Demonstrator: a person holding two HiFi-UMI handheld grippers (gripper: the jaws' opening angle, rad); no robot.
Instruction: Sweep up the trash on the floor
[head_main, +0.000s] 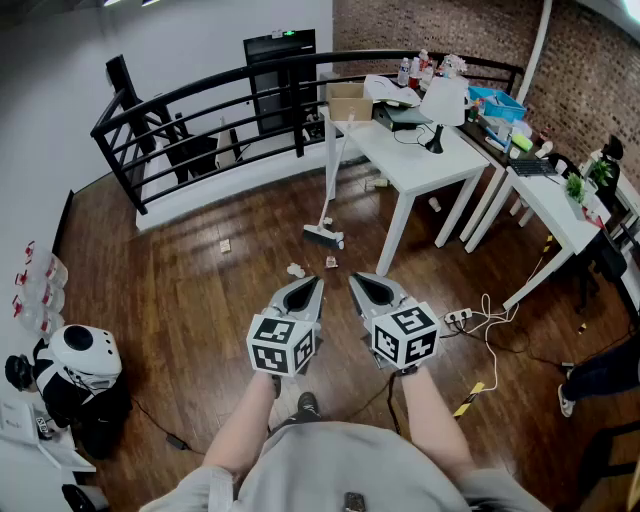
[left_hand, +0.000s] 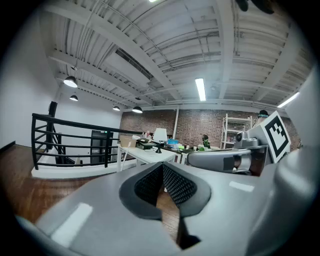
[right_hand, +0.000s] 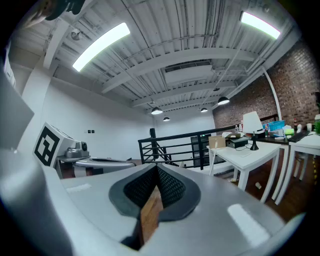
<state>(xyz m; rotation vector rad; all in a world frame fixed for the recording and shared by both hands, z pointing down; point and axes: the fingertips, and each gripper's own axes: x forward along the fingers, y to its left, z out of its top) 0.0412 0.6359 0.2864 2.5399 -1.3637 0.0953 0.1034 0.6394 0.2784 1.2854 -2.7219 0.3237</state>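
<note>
Pinched shut, empty: grey left gripper (head_main: 317, 282) and grey right gripper (head_main: 353, 278), centre frame. Loads of open dark wooden floor (head_main: 200, 290) ahead, right up to white-handled broom (head_main: 324, 236) at white rectangular table (head_main: 415, 165) edge, upper middle.

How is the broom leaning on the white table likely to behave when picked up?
The broom looks long and slim, so probably light and stiff. It merely leans on the white table, so a nudge may topple it.

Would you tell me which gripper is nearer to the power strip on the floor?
Right. The right gripper is just left of the power strip; the left gripper is farther left.
</note>
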